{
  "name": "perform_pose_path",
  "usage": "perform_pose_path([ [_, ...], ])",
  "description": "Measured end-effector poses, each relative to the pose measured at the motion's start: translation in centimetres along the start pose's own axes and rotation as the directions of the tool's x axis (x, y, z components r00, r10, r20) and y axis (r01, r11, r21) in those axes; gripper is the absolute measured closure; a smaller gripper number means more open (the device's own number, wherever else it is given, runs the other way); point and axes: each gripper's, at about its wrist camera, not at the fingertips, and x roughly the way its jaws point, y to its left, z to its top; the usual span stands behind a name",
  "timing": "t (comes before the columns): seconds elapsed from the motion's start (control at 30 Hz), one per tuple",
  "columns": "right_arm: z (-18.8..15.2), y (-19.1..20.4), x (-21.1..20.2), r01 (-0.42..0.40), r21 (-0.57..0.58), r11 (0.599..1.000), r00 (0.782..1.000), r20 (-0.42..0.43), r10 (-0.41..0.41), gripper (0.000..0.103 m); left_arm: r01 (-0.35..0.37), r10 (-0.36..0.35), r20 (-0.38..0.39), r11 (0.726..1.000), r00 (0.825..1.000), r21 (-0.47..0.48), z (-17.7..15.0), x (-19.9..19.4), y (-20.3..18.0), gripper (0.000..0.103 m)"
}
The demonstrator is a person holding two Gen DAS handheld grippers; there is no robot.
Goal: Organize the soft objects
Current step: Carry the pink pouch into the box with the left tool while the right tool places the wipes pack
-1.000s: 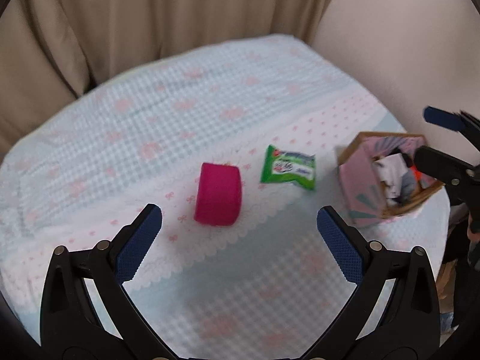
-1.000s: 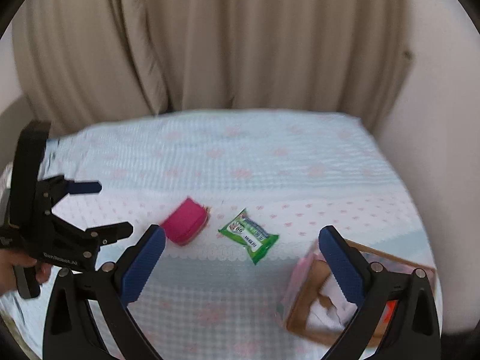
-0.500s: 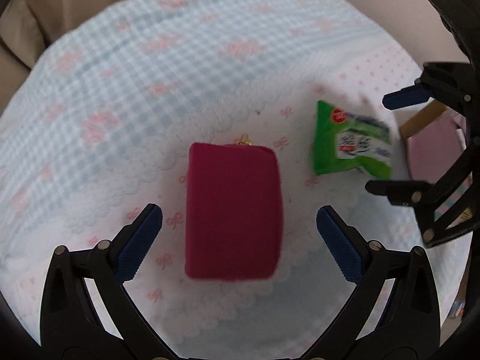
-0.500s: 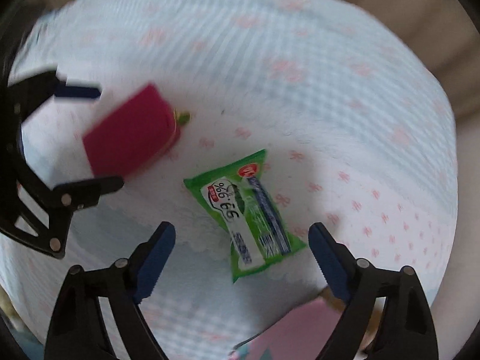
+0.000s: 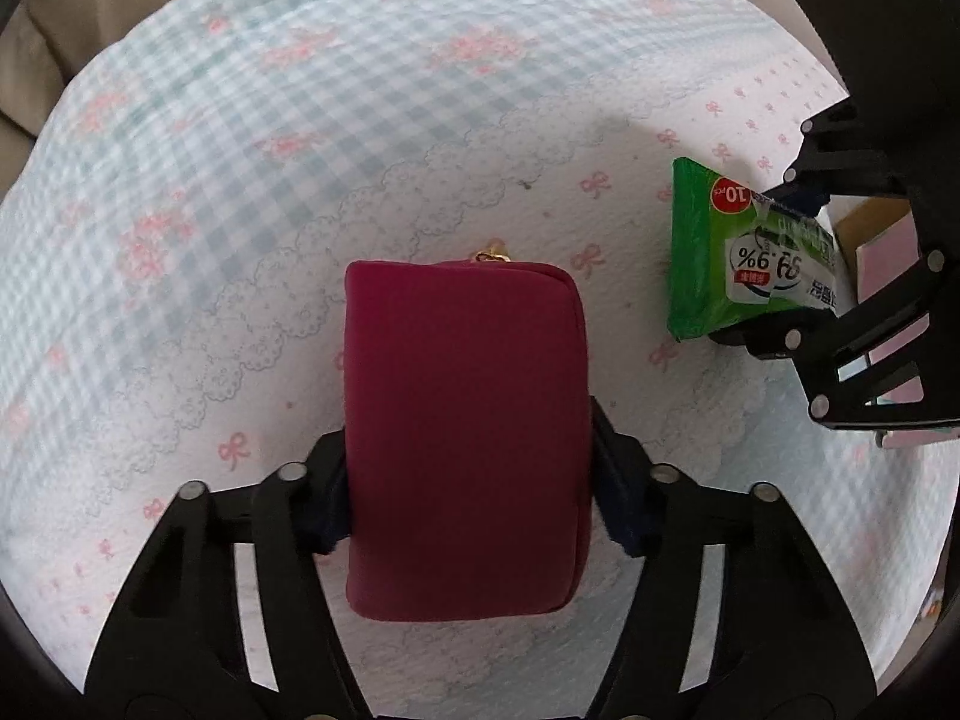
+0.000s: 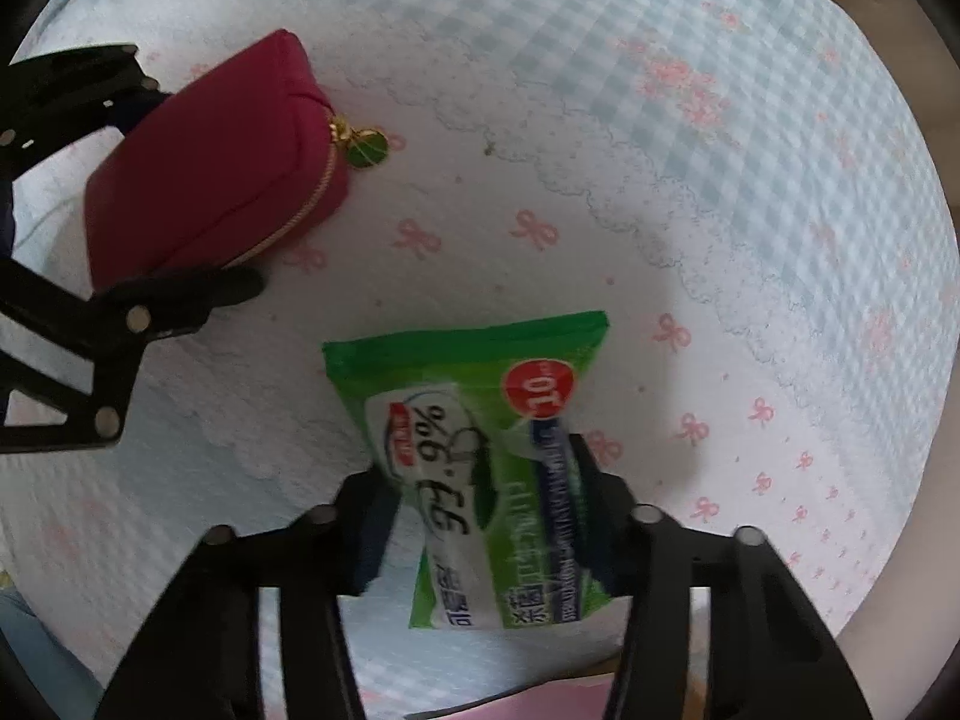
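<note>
The left tool had just been closing and clenched the red pouch on the bedspread. Right of the pouch, the right tool, likewise just closing, gripped the green wipes pack, its pads partly hidden.

A bedspread covers the surface: blue-and-white gingham with pink bows, then a white band (scalloped lace edge). Beige curtain hangs behind, softly lit.
</note>
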Motion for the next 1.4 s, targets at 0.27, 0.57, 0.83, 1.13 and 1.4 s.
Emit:
perform_pose_path([
  [0.27,-1.4,1.2,-1.4,-0.014,0.072,0.997,0.999,0.035,0.012,0.070,0.001,-0.001,0.031,1.000,1.000,-0.001,-0.1,-2.0,-0.5,0.061],
  [0.57,-4.3,1.3,-8.4,-0.051,0.192,0.980,0.991,0.133,0.026,0.071,0.000,0.000,0.110,1.000,0.994,-0.006,-0.7,-9.4,-1.4,0.063],
  [0.83,-9.4,1.0,-19.7,-0.122,0.375,0.919,0.956,0.293,0.008,0.071,-0.012,0.012,0.209,1.000,0.978,0.000,-0.4,-18.8,-3.9,0.063],
  [1.13,-15.8,0.1,-27.4,-0.190,0.481,0.856,0.915,0.404,-0.024,0.071,0.016,-0.017,0.287,1.000,0.958,0.006,-1.4,-28.7,-9.9,0.063],
  [1.4,-25.6,-2.9,-31.7,-0.210,0.586,0.783,0.891,0.445,-0.094,0.071,0.031,-0.032,0.307,0.999,0.951,0.010,-1.2,-33.1,-18.1,0.062],
])
